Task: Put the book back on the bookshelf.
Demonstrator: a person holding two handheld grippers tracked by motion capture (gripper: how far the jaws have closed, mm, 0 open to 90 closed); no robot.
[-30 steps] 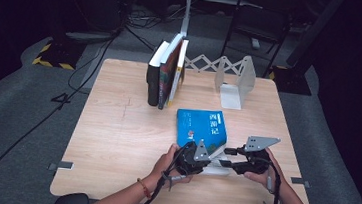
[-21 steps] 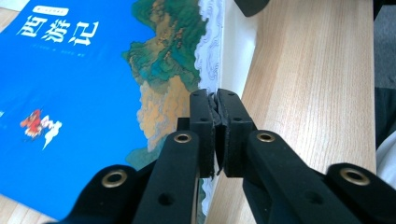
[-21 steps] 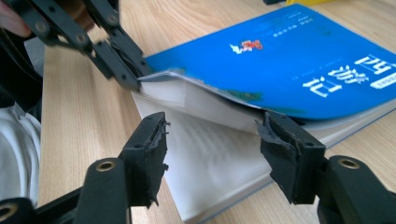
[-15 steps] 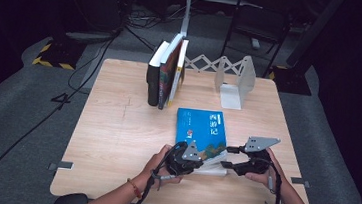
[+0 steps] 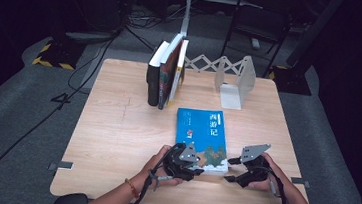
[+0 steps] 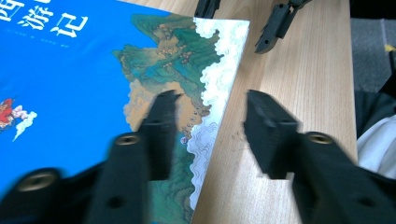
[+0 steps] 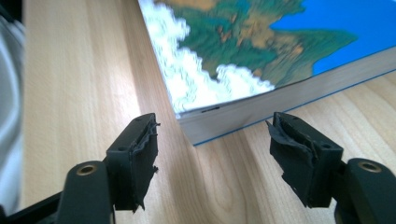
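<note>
Since a second ago, both sets of tongs are opening at the near end of the blue book [image 5: 202, 138], which is lying flat on the table [image 5: 115, 141] directly ahead of them, nothing pinched in either. Left gripper [image 6: 210, 123] is straddling the book's near edge, one jaw over the cover and one over bare wood, probably readying to lift. Right gripper [image 7: 212, 140] is sinking to table level with its spread jaws just short of the near corner, likely to grip its thickness.
</note>
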